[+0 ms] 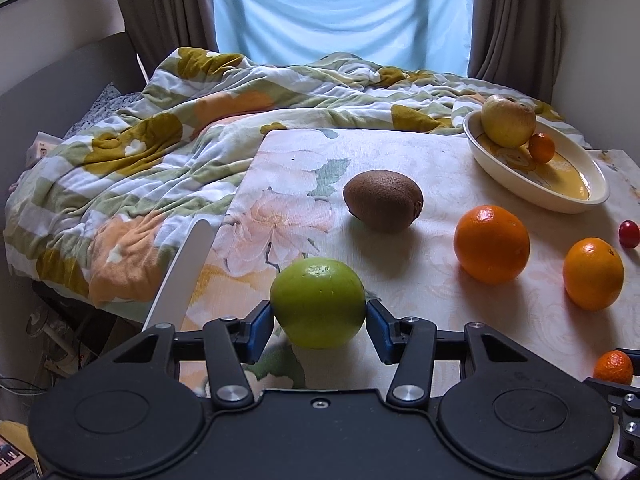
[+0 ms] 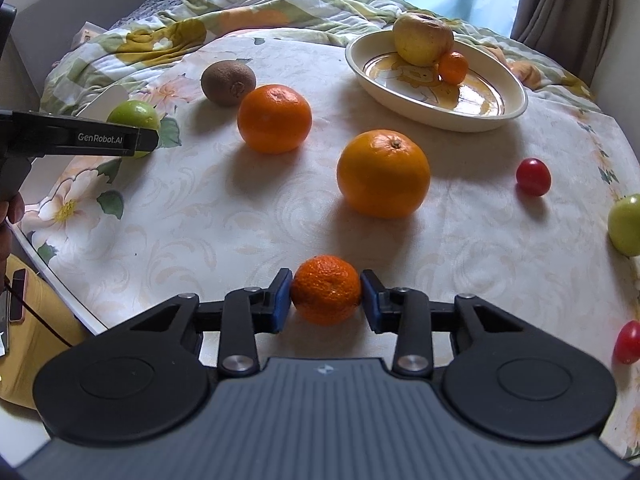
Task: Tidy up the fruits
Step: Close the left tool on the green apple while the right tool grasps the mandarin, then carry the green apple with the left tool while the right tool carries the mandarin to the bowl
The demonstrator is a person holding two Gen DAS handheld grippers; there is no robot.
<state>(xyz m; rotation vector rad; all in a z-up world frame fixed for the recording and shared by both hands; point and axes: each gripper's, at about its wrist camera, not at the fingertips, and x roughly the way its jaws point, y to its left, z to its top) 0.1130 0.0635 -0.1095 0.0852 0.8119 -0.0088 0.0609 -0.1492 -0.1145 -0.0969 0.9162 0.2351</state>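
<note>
My left gripper (image 1: 319, 316) is shut on a green apple (image 1: 318, 303) at the table's near left; the apple also shows in the right wrist view (image 2: 134, 117). My right gripper (image 2: 326, 294) is shut on a small mandarin (image 2: 326, 289), also seen in the left wrist view (image 1: 613, 367). A cream bowl (image 1: 568, 196) (image 2: 472, 118) at the back right holds a yellow apple (image 2: 422, 38) and a small mandarin (image 2: 453, 67). A kiwi (image 1: 383, 200) (image 2: 228, 82) and two oranges (image 2: 274, 118) (image 2: 383, 173) lie on the table.
A floral cloth (image 2: 200, 208) covers the table. Two red cherry tomatoes (image 2: 533, 176) (image 2: 628, 342) and another green apple (image 2: 626, 225) lie at the right. A rumpled quilt (image 1: 140, 168) on a bed lies behind and left. A window with curtains (image 1: 340, 12) is at the back.
</note>
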